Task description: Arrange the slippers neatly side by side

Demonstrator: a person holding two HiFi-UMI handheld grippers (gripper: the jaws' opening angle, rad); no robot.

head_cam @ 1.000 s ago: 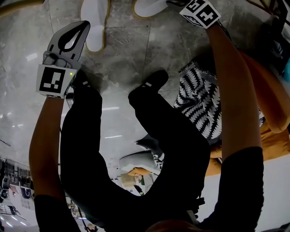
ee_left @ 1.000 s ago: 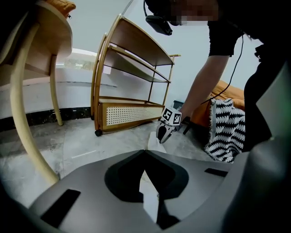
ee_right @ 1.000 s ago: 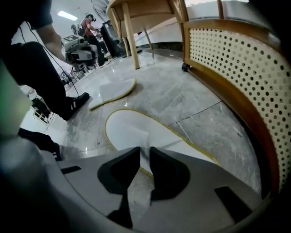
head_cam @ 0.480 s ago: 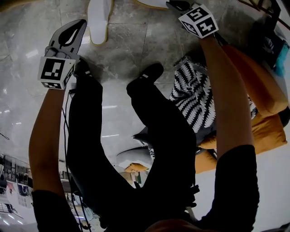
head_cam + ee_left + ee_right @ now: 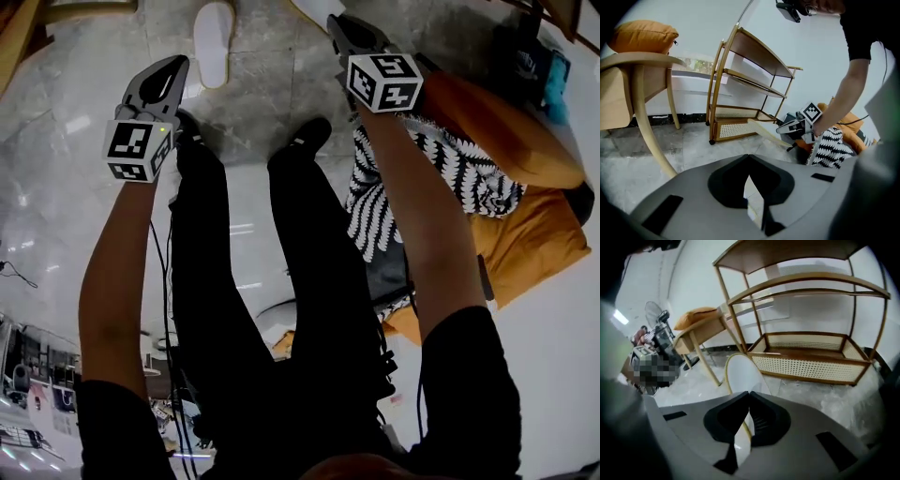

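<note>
Right gripper view: item one, held slipper (image 5: 743,373), white with a yellow trimmed rim, its flat sole pinched edge-on between the pads of the right gripper (image 5: 749,398), which are pressed onto it. It hangs off the floor, ahead of and above the person's black shoe (image 5: 309,136). Item two, second slipper (image 5: 214,42), the same make, lies flat on the marble floor (image 5: 262,84) ahead of that shoe and to its left, untouched. Left gripper (image 5: 749,159) is raised on the far side of that shoe from the right one, fingers pressed together on nothing. Handling, judged: light, thin and floppy, probably a disposable kind; a rim grip lets it sag and swing, so a hold at mid-length or on the upper strap should steer it better. Sturdy enough not to break, though the polished floor may let it slide when it is set down.
</note>
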